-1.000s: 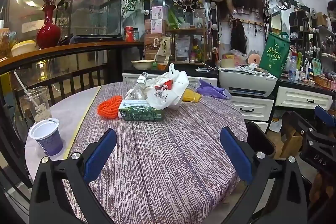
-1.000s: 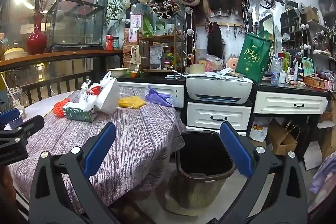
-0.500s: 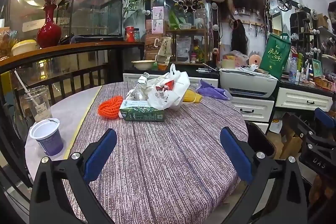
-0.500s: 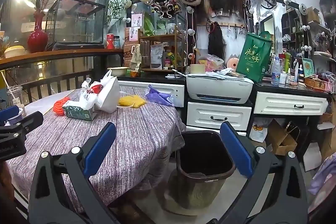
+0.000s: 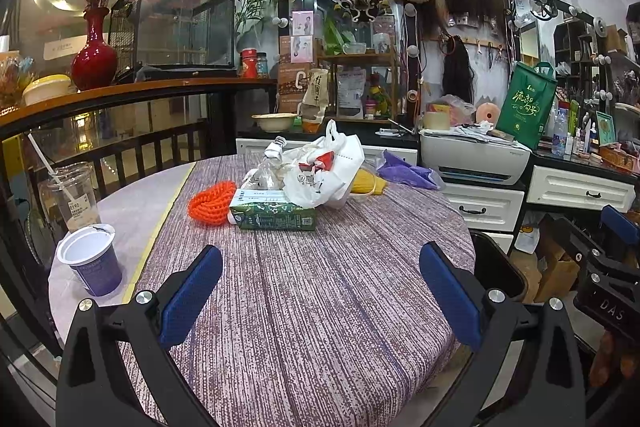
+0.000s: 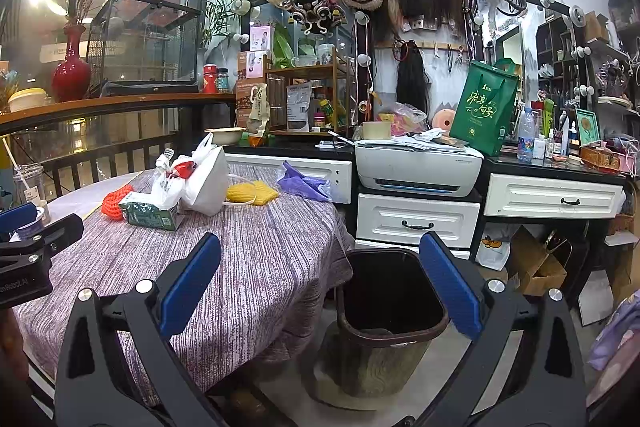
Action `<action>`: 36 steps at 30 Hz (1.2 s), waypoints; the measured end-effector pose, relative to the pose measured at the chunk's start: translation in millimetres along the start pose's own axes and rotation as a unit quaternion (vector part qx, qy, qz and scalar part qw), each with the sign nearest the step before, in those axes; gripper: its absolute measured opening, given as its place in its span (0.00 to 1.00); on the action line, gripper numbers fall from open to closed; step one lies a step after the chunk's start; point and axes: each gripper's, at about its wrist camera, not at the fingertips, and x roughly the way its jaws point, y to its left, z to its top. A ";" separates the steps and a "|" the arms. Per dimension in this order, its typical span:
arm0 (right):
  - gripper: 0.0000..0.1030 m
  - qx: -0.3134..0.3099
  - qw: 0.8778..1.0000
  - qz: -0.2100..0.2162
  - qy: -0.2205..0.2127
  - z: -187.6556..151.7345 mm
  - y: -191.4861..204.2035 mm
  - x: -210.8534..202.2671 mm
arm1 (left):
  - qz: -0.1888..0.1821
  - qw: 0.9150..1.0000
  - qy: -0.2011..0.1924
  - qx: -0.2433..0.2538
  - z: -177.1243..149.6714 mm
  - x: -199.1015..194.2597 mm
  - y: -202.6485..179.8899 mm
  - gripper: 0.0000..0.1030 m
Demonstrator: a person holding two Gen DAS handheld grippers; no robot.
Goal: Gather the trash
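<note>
A round table with a purple striped cloth [image 5: 320,287] carries a white plastic bag [image 5: 324,171] with a crumpled clear bottle [image 5: 266,167] beside it, a green tissue pack [image 5: 272,215], an orange knitted piece [image 5: 210,201], a yellow item [image 5: 366,181] and a purple bag [image 5: 404,173]. A purple paper cup [image 5: 90,261] and a clear cup with a straw [image 5: 74,197] stand at the table's left edge. My left gripper [image 5: 320,291] hovers open over the near cloth. My right gripper [image 6: 320,285] is open above the dark bin [image 6: 390,307] and the table's right edge.
White drawers [image 6: 418,223] with a printer [image 6: 418,171] on top stand behind the bin. A cluttered counter and shelves fill the back wall. A wooden railing [image 5: 120,99] with a red vase [image 5: 94,55] runs along the left. Cardboard boxes [image 6: 536,267] lie on the floor at the right.
Both views have shifted only slightly; the grippers stay open and nothing on the table has moved.
</note>
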 end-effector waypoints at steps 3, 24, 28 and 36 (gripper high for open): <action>0.95 0.001 1.000 0.001 0.001 0.8 -0.7 0.0 | 0.000 1.000 0.002 0.000 -0.9 -0.1 3.1 0.95; 0.95 0.002 1.000 0.002 0.003 -0.7 -0.7 1.1 | -0.001 1.000 0.007 -0.004 -6.7 4.0 12.8 0.95; 0.95 0.002 1.000 0.003 0.003 -0.5 -1.0 1.1 | 0.000 1.000 0.007 -0.003 -7.2 4.1 13.4 0.95; 0.95 0.002 1.000 0.003 0.003 -0.7 -0.8 1.1 | 0.000 1.000 0.007 -0.003 -5.8 3.8 12.0 0.95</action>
